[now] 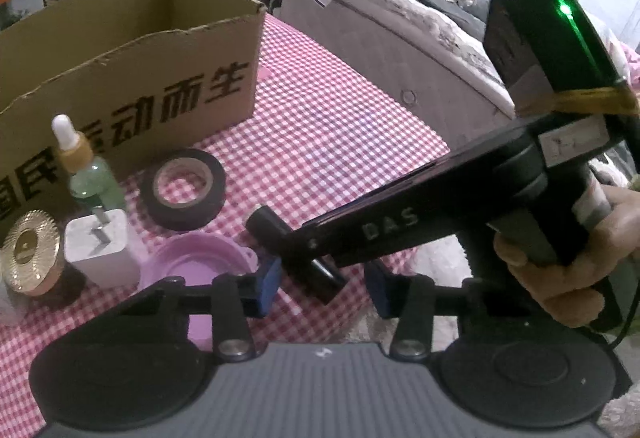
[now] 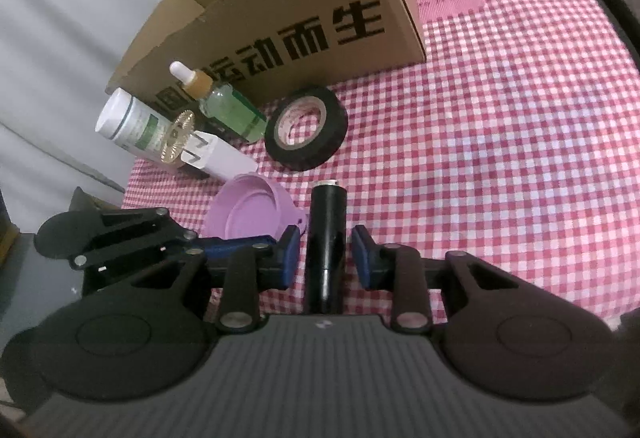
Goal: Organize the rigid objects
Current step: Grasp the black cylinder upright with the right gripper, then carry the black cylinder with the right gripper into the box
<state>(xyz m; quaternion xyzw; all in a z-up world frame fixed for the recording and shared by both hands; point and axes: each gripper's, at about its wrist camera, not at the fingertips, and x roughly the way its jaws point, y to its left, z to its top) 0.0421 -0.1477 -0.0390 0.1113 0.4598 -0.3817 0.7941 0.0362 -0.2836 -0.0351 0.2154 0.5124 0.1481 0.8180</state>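
Progress on organizing, item by item: nothing shows inside the cardboard box point(image 2: 280, 17) from either wrist view, though its floor is mostly hidden from me, so I judge the sorting barely begun. Box: open-topped, standing on the checked cloth point(image 2: 500, 141) toward its far edge. Loose items, all outside the box and just in front of its printed wall: dropper bottle point(image 2: 224, 103), upright; black tape roll point(image 2: 306, 127), propped on its side; white jar point(image 2: 132, 123); gold-lidded jar point(image 1: 30, 258); white charger plug point(image 1: 102, 248); purple lid point(image 2: 252, 209), open side up. Black cylinder point(image 2: 326, 238): lying on the cloth near the front edge, beside the purple lid. Right gripper point(image 2: 326, 258): jaws narrow, straddling the cylinder, a sliver of gap visible at each pad, so not gripping yet as far as I can see. Left gripper point(image 1: 324, 288): jaws narrow too, holding nothing, its pads either side of the same cylinder's end, with the right gripper's finger lying across its view. Remaining, by my count: all seven items still to go in.
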